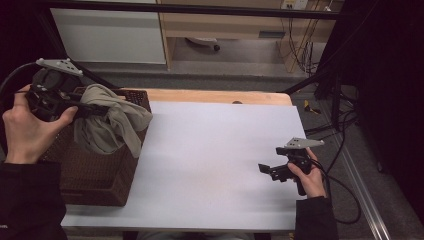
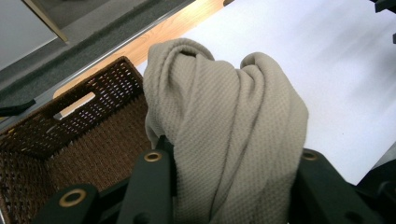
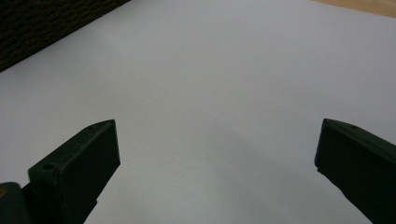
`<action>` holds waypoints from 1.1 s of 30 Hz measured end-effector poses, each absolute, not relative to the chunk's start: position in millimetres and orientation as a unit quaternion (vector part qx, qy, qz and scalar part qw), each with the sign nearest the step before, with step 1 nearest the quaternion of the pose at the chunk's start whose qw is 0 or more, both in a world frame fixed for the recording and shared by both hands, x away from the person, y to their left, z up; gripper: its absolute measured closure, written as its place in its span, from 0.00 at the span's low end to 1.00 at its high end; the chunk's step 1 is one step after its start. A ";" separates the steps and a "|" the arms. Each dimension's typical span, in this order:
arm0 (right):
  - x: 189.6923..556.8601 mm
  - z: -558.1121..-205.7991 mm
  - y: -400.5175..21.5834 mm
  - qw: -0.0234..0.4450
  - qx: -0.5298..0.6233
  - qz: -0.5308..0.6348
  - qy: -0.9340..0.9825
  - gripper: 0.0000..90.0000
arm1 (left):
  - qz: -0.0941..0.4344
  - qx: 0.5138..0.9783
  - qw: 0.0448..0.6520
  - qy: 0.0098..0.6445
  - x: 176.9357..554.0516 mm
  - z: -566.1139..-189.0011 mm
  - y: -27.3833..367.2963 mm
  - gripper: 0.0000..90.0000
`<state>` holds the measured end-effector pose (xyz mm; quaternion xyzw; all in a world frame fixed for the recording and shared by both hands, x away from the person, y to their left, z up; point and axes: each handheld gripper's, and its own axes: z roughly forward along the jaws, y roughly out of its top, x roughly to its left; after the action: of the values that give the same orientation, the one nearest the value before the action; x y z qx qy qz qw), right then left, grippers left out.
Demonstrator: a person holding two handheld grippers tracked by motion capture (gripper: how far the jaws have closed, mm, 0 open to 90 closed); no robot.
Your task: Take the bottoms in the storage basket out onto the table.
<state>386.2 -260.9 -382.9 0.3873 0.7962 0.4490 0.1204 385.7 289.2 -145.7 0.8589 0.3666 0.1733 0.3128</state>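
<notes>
The left hand-held gripper [image 1: 92,111] is gripping a beige knitted cloth [image 1: 107,125], its two black jaws pressing in on a bunched fold of the fabric. In the left gripper view the cloth [image 2: 229,140] is rising in thick folds between the jaws and draping over them. In the high view the cloth is hanging from the gripper above the dark brown woven wicker basket [image 1: 95,180], its lower folds drooping at the basket's right rim; whether they are touching the rim cannot be told. The basket is sitting at the left end of the bench [image 1: 215,165], which is carrying a white sheet over a light wooden top. In the left gripper view the basket's wall [image 2: 74,105] is showing a slotted handle hole.

The right hand-held gripper [image 1: 265,169] is hovering low over the bare white surface at the right side of the bench, well apart from the basket, its jaws standing wide with nothing between them.
</notes>
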 end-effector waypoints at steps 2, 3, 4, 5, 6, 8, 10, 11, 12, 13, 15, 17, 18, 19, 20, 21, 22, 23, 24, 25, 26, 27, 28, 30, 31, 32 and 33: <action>386.2 -382.9 -260.8 0.121 0.388 0.449 0.796 0.01 | 0.173 0.859 0.315 0.365 385.8 -145.8 287.1 0.70; 386.2 -382.9 -260.8 0.121 0.388 0.449 0.796 0.01 | 0.172 0.860 0.314 0.364 386.1 -145.8 286.2 0.70; 386.2 -382.9 -260.9 0.120 0.387 0.449 0.796 0.01 | 0.172 0.859 0.316 0.364 386.4 -146.1 284.8 0.70; 386.3 -382.9 -261.0 0.121 0.387 0.449 0.796 0.01 | 0.171 0.860 0.314 0.363 386.9 -146.0 283.9 0.70; 386.3 -382.9 -261.1 0.122 0.387 0.449 0.796 0.01 | 0.171 0.861 0.314 0.362 387.2 -146.0 282.7 0.70; 386.1 -382.8 -261.4 0.122 0.388 0.449 0.795 0.01 | 0.171 0.862 0.314 0.360 387.8 -145.7 280.4 0.70; 386.2 -382.9 -261.4 0.122 0.388 0.449 0.795 0.01 | 0.170 0.862 0.315 0.358 388.1 -145.5 277.8 0.70; 386.2 -382.9 -261.2 0.122 0.388 0.450 0.795 0.01 | 0.170 0.863 0.315 0.357 388.2 -145.2 276.5 0.70; 386.3 -383.0 -261.2 0.122 0.387 0.450 0.795 0.01 | 0.170 0.864 0.315 0.355 388.4 -145.0 275.2 0.70; 386.3 -383.0 -261.1 0.122 0.387 0.450 0.796 0.01 | 0.169 0.863 0.316 0.355 388.5 -145.0 273.7 0.70; 386.3 -383.0 -261.2 0.121 0.387 0.449 0.796 0.01 | 0.168 0.866 0.315 0.351 389.2 -144.5 271.4 0.70; 386.2 -382.9 -261.3 0.122 0.387 0.450 0.796 0.01 | 0.173 0.867 0.314 0.346 390.3 -144.3 269.0 0.70; 386.1 -382.8 -261.3 0.121 0.388 0.451 0.795 0.01 | 0.172 0.867 0.315 0.345 390.6 -144.3 267.6 0.70; 385.9 -382.7 -261.3 0.121 0.389 0.451 0.795 0.01 | 0.172 0.867 0.316 0.345 390.8 -144.5 266.0 0.70; 386.0 -382.7 -261.4 0.121 0.389 0.450 0.795 0.01 | 0.171 0.868 0.315 0.343 391.2 -144.4 264.7 0.70; 386.0 -382.7 -261.3 0.121 0.389 0.450 0.795 0.01 | 0.171 0.869 0.314 0.342 391.5 -144.4 263.2 0.70; 386.1 -382.8 -261.4 0.121 0.387 0.450 0.795 0.01 | 0.170 0.870 0.314 0.340 391.8 -144.5 261.4 0.70; 386.1 -382.8 -261.3 0.122 0.388 0.450 0.795 0.01 | 0.170 0.870 0.314 0.339 392.1 -144.7 259.6 0.70; 386.1 -382.8 -261.3 0.122 0.388 0.450 0.795 0.01 | 0.170 0.871 0.313 0.338 392.5 -144.8 258.0 0.70; 386.0 -382.8 -261.4 0.121 0.388 0.450 0.795 0.01 | 0.170 0.872 0.312 0.337 392.7 -144.9 256.4 0.70; 385.8 -382.7 -261.4 0.121 0.389 0.450 0.795 0.01 | 0.169 0.872 0.312 0.335 393.0 -144.9 255.0 0.70; 385.8 -382.6 -261.5 0.121 0.389 0.451 0.795 0.01 | 0.167 0.873 0.313 0.334 393.0 -145.0 253.4 0.70; 385.7 -382.5 -261.5 0.121 0.389 0.451 0.794 0.01 | 0.167 0.874 0.313 0.333 393.4 -145.0 251.9 0.70; 385.7 -382.5 -261.5 0.121 0.389 0.451 0.795 0.01 | 0.161 0.875 0.312 0.333 393.5 -145.3 248.5 0.70; 385.8 -382.6 -261.5 0.121 0.388 0.451 0.795 0.01 | 0.161 0.875 0.313 0.332 393.8 -145.5 246.8 0.70; 385.9 -382.6 -261.6 0.121 0.388 0.450 0.795 0.01 | 0.160 0.875 0.314 0.332 394.1 -145.9 245.1 0.70; 385.8 -382.6 -261.5 0.121 0.389 0.450 0.795 0.01 | 0.159 0.876 0.313 0.330 394.5 -146.0 243.7 0.70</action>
<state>385.8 -261.5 -382.6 0.3888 0.7948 0.4500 0.1210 394.5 243.7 -146.0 0.8764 0.3297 0.1593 0.3128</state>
